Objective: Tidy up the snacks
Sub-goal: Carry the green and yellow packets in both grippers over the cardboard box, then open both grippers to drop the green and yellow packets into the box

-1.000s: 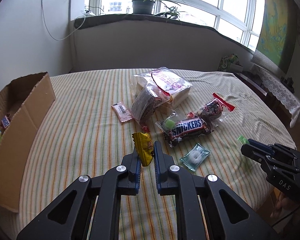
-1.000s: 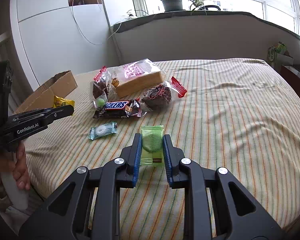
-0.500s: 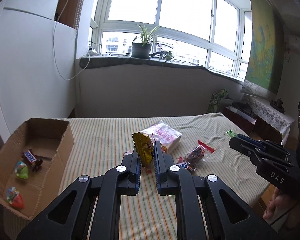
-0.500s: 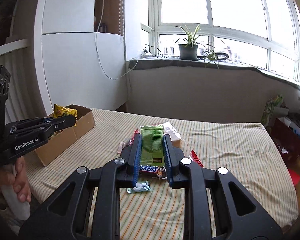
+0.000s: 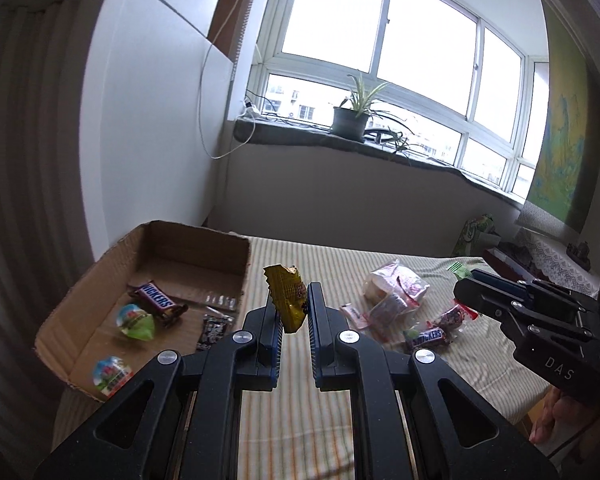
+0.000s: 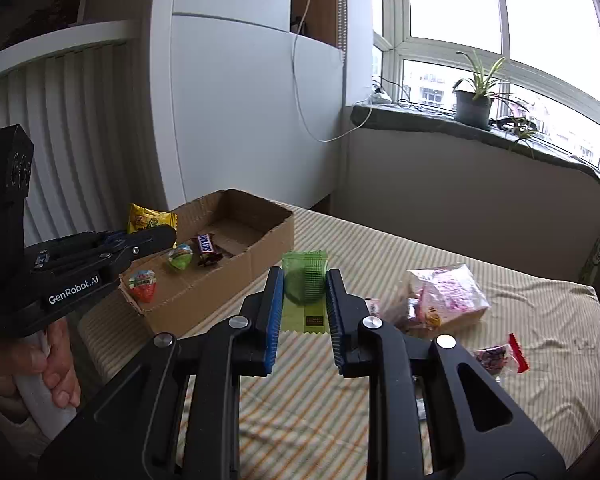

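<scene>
My left gripper [image 5: 293, 304] is shut on a yellow snack packet [image 5: 286, 296] and holds it in the air just right of the open cardboard box [image 5: 228, 248]. The box holds a Snickers bar [image 5: 156, 300], a green jelly cup [image 5: 137, 322], a red-and-white jelly cup [image 5: 112, 374] and a dark packet [image 5: 214, 326]. My right gripper [image 6: 303, 292] is shut on a green snack packet [image 6: 304, 284], high above the striped table [image 6: 540, 320], right of the box [image 6: 220, 296]. The left gripper with its yellow packet [image 6: 148, 218] also shows in the right wrist view.
Loose snacks lie mid-table: a clear bag of bread [image 5: 394, 284], a Snickers bar [image 5: 430, 336], a red-sealed bag [image 5: 458, 314] and a small pink packet [image 5: 354, 316]. A white wall stands behind the box. A windowsill with a potted plant [image 5: 350, 120] lies beyond the table.
Both grippers have risen from the table with their packets and swung left toward the cardboard box. The box's inside has come fully into view.
</scene>
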Action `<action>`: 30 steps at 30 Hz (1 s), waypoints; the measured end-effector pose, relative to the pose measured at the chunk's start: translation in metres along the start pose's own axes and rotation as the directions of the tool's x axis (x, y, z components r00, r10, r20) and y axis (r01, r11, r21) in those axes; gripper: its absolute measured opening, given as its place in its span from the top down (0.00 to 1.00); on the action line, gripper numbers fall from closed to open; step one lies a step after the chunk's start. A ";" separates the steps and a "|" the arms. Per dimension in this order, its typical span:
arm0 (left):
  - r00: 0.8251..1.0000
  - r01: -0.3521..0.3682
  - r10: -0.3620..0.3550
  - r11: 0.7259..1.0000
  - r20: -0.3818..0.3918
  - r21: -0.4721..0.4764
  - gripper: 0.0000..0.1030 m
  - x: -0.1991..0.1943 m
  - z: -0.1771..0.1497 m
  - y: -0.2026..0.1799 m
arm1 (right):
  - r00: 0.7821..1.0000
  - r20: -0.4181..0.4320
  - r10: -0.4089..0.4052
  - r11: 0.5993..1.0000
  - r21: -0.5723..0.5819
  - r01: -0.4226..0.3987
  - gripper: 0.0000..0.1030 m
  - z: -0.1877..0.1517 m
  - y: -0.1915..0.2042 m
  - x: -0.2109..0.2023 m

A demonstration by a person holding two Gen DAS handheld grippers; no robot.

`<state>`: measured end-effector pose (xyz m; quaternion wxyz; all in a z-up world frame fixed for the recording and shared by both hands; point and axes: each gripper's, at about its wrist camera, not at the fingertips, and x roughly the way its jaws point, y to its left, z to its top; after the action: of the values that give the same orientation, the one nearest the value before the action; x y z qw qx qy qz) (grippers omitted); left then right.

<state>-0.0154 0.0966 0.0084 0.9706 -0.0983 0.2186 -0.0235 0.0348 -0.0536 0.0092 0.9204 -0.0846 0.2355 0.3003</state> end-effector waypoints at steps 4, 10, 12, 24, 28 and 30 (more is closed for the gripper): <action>0.998 -0.069 0.069 0.997 -0.008 -0.043 0.90 -0.009 -0.007 0.039 | 0.995 -0.029 0.095 0.994 -0.046 -0.096 0.79 0.006 0.042 0.035; 0.987 -0.159 0.156 0.981 -0.031 -0.111 0.90 -0.017 -0.012 0.091 | 0.977 -0.038 0.210 0.973 -0.086 -0.213 0.79 0.022 0.093 0.072; 0.986 -0.169 0.166 0.977 -0.033 -0.131 0.90 -0.020 -0.009 0.104 | 0.973 -0.037 0.226 0.969 -0.091 -0.228 0.79 0.026 0.100 0.080; 0.987 -0.154 0.145 0.978 -0.069 -0.142 0.90 -0.001 -0.013 0.117 | 0.968 -0.084 0.237 0.969 -0.048 -0.241 0.68 0.023 0.098 0.117; 0.981 -0.186 0.172 0.966 -0.092 -0.177 0.60 0.001 -0.017 0.124 | 0.971 -0.082 0.226 0.973 -0.019 -0.228 0.49 0.015 0.090 0.118; 0.980 -0.199 0.187 0.960 -0.073 -0.200 0.34 -0.005 -0.021 0.130 | 0.972 -0.082 0.219 0.976 -0.005 -0.220 0.49 0.013 0.086 0.118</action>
<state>-0.0283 0.2209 -0.0340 0.9465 -0.1759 0.2545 0.0914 0.0722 0.0801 -0.0382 0.8708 -0.0765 0.2784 0.3980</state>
